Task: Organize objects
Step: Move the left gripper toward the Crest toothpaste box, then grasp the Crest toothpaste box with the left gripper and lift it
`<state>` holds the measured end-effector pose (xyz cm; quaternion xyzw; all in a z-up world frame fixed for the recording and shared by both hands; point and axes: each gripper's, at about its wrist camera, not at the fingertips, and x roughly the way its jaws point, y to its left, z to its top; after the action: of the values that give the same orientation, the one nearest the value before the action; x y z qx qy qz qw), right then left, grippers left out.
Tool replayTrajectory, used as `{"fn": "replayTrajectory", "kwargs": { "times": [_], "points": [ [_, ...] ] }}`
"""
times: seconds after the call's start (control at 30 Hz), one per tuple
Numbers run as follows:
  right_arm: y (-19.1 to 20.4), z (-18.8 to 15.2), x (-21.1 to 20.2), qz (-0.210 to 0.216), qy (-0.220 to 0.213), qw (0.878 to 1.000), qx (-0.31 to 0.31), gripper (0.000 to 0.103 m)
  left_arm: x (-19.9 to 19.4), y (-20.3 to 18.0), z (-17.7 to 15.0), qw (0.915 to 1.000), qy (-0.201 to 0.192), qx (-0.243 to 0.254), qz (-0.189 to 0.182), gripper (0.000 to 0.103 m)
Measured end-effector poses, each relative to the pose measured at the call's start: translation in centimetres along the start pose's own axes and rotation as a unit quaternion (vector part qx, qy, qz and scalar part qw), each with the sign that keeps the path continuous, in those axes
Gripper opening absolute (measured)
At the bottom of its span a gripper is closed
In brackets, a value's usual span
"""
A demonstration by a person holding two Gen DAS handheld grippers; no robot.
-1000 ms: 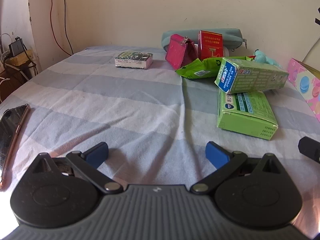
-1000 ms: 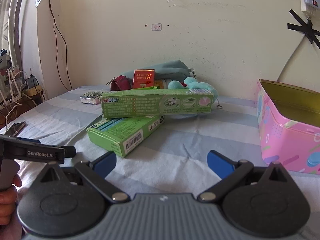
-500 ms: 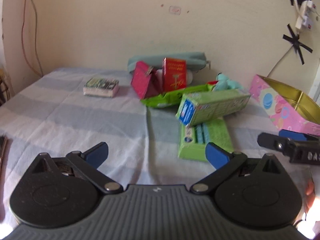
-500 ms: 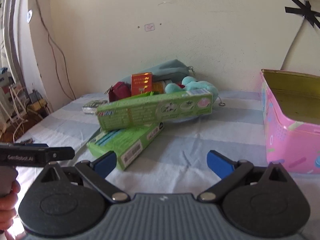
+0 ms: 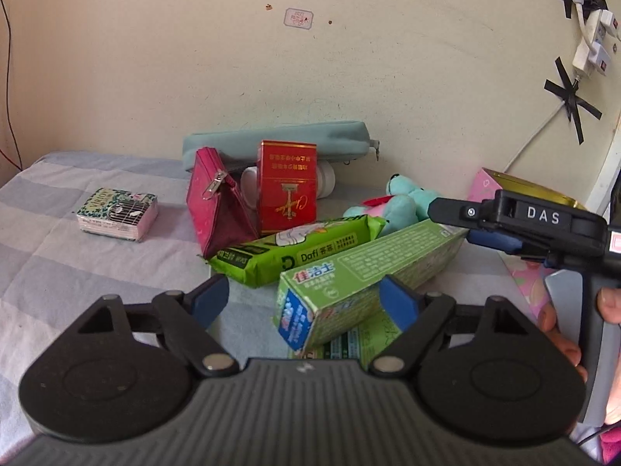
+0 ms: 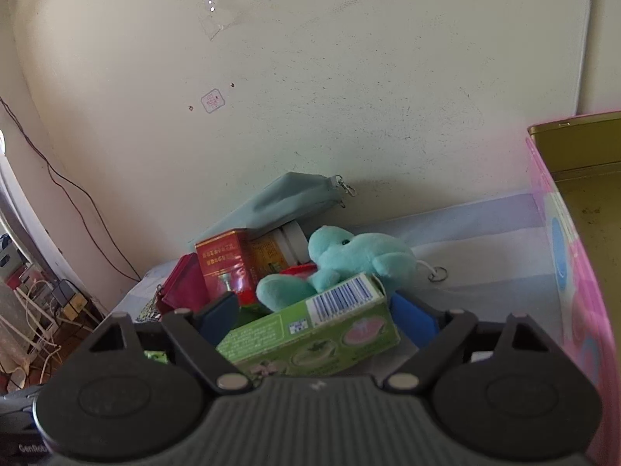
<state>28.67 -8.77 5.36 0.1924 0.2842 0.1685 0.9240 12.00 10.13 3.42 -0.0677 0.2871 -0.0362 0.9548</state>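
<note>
On a striped bedsheet, the right gripper straddles one end of a green toothpaste box, jaws wide and not yet closed, apparently to move it into the pink tin alongside. The left gripper hovers wide open, empty.

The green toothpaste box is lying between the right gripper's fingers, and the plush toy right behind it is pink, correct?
Not quite: the plush toy behind the green toothpaste box is teal, as the right wrist view shows. The box does lie between the right gripper fingers.
</note>
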Motion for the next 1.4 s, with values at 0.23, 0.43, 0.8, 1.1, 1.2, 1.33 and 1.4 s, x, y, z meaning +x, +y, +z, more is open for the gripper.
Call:
{"fn": "replayTrajectory", "kwargs": {
  "times": [0.23, 0.43, 0.8, 1.1, 1.2, 1.33, 1.4],
  "points": [
    [3.0, -3.1, -3.4, 0.077, 0.04, 0.996, -0.029, 0.073, -1.6, 0.5, -1.0, 0.9986, 0.01, -0.004, -0.052, 0.058],
    [5.9, -5.5, -7.3, 0.048, 0.004, 0.994, -0.102, 0.077, -5.5, -1.1, -3.1, 0.9978, -0.009, 0.052, -0.041, 0.061],
    [2.0, -2.4, -5.3, -0.029, -0.025, 0.999, -0.003, 0.082, -5.2, -4.9, -3.0, 0.9928, -0.041, 0.108, -0.032, 0.095],
    [1.3, -1.1, -0.9, -0.106, 0.007, 0.994, -0.037, 0.086, -4.1, -6.3, -5.5, 0.9902, 0.025, 0.098, -0.096, 0.087],
    [0.9, -1.8, 1.0, -0.132, 0.043, 0.988, -0.064, 0.089, -4.0, -6.3, -6.0, 0.9888, 0.042, 0.091, -0.111, 0.075],
    [0.8, -2.9, 2.4, -0.153, 0.072, 0.979, -0.111, 0.08, -3.1, -7.1, -6.9, 0.9874, 0.072, 0.094, -0.104, 0.062],
    [1.0, -3.1, 2.0, -0.15, 0.078, 0.979, -0.113, 0.077, -2.9, -7.0, -7.3, 0.9876, 0.077, 0.088, -0.105, 0.061]
  ]
}}
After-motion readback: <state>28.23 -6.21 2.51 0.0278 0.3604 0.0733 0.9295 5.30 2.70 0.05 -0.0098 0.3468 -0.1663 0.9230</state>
